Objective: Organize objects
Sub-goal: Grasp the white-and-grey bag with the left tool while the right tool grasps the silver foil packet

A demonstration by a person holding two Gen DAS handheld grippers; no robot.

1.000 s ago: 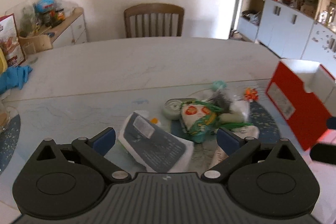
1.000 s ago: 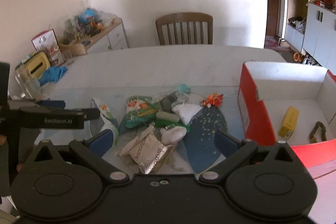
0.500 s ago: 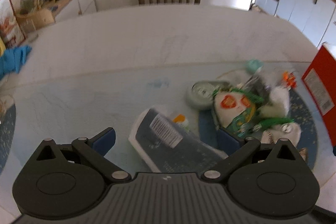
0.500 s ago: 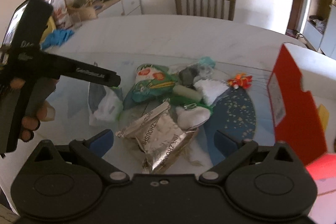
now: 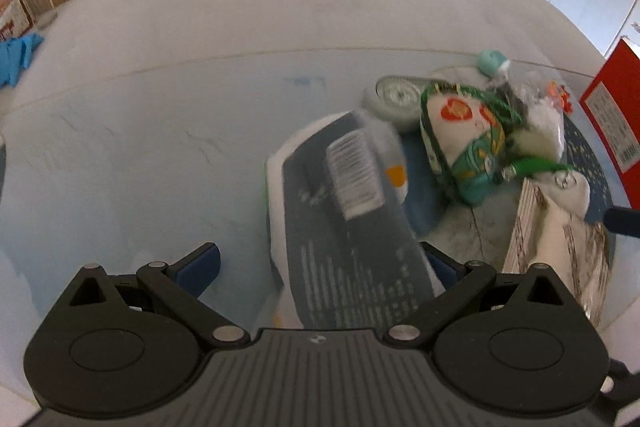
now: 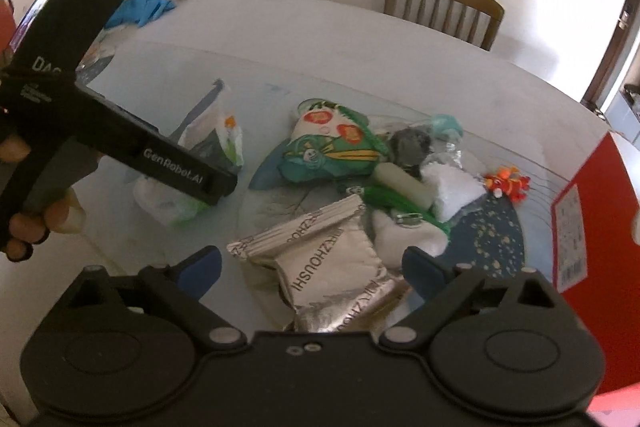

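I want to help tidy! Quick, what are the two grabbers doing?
Left gripper: open over the grey-and-white packet, holding nothing.
Right gripper: closing around the silver pouch, not gripping yet.

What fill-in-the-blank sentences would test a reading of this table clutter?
1. The box at the table's edge is ____ in colour.
2. The silver foil packet lies between the fingers of the ____ tongs.
3. The white packet shows a printed ____ on its dark panel.
4. Behind the table stands a wooden ____.

Missing words: red; right; barcode; chair
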